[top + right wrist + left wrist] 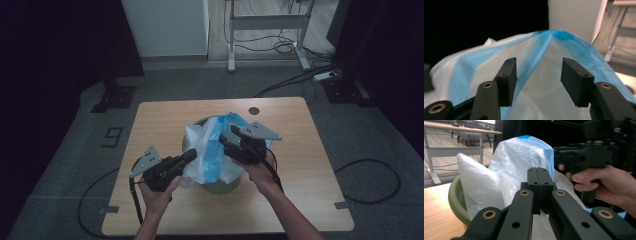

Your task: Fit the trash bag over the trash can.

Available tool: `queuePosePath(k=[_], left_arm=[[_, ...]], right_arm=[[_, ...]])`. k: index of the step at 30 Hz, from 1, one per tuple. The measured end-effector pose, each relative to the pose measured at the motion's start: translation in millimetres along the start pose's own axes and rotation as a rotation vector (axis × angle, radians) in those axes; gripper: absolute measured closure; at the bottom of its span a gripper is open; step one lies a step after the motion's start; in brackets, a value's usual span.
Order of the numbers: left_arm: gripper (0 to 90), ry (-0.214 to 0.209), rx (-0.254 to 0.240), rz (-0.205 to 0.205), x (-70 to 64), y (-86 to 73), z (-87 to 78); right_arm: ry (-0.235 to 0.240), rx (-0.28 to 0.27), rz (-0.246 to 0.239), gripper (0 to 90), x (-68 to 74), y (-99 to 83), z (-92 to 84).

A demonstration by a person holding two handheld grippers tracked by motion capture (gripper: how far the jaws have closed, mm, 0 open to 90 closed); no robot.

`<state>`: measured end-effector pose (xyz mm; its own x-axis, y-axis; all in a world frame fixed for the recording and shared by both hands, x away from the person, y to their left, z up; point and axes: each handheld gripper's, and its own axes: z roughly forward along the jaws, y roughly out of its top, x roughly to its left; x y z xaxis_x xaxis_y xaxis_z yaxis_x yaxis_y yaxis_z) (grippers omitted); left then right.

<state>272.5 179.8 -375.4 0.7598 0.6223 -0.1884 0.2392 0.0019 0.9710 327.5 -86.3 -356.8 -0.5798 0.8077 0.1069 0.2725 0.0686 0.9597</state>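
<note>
Crinkly white-and-blue plastic bag in round green bowl; left gripper pinched shut beside bag, whether film is caught unclear; right gripper jaws apart, empty, over bag.

**Around the desk**

A light wooden desk fills the middle of the high view, a dark round hole near its far edge. At top centre stands a white metal frame; black cables loop at right, and a "9" marking lies on the floor at left.
</note>
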Motion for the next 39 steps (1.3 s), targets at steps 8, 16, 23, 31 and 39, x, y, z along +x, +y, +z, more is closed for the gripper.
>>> queuePosePath(k=[8, 16, 23, 31, 39], left_arm=[[89.7, 0.089, -0.038, -0.028, 10.7, 4.1, -1.4], [89.7, 0.144, -0.069, -0.077, 28.3, 11.2, -1.3], [89.7, 0.167, -0.091, -0.078, 31.2, 21.5, 2.9], [89.7, 0.200, -0.087, -0.059, 39.8, 37.4, 11.4], [89.6, 0.233, -0.099, -0.028, 53.7, 61.5, 31.6]], right_arm=[[0.045, 0.008, 0.045, 87.8, -10.3, 5.8, 10.4], [0.012, -0.034, 0.015, 88.6, -32.4, 5.8, -23.1], [-0.009, -0.063, 0.007, 88.4, -49.0, 7.7, -43.8], [-0.097, -0.064, -0.032, 88.6, -56.4, 8.0, -47.8], [-0.194, -0.122, -0.064, 88.5, -67.4, 43.2, -29.4]])
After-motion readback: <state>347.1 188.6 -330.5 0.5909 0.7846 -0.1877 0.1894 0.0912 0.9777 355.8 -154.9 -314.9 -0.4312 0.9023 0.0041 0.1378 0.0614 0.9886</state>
